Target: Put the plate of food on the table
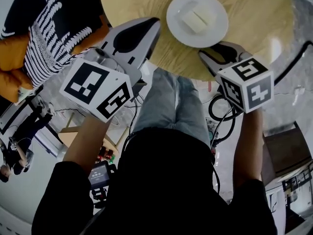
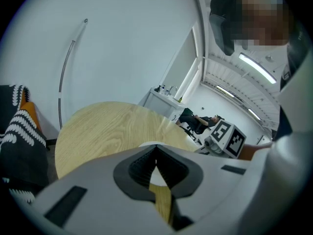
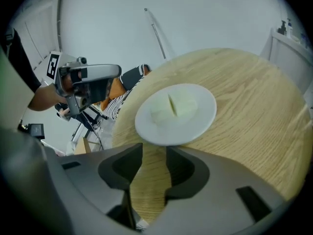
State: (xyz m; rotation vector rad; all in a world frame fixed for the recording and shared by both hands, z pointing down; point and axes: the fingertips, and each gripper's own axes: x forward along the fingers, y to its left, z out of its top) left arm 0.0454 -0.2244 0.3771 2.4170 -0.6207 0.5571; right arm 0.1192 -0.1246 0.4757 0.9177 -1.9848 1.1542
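Observation:
A white plate (image 1: 197,19) with pale blocks of food (image 1: 195,18) rests on the round wooden table (image 1: 254,13), near its front edge. My right gripper (image 1: 218,52) sits just in front of the plate's near rim. In the right gripper view the plate (image 3: 175,112) lies just beyond my right gripper (image 3: 154,148), whose jaws stand apart with only table wood between them. My left gripper (image 1: 151,23) hovers over the table's left edge, to the left of the plate. My left gripper (image 2: 156,151) has its tips together and holds nothing.
A black-and-white striped cloth (image 1: 54,28) and an orange cushion (image 1: 14,72) lie left of the table. Black cables (image 1: 220,114) coil on the floor by the person's legs (image 1: 176,102). A cardboard box (image 1: 286,151) stands at the right.

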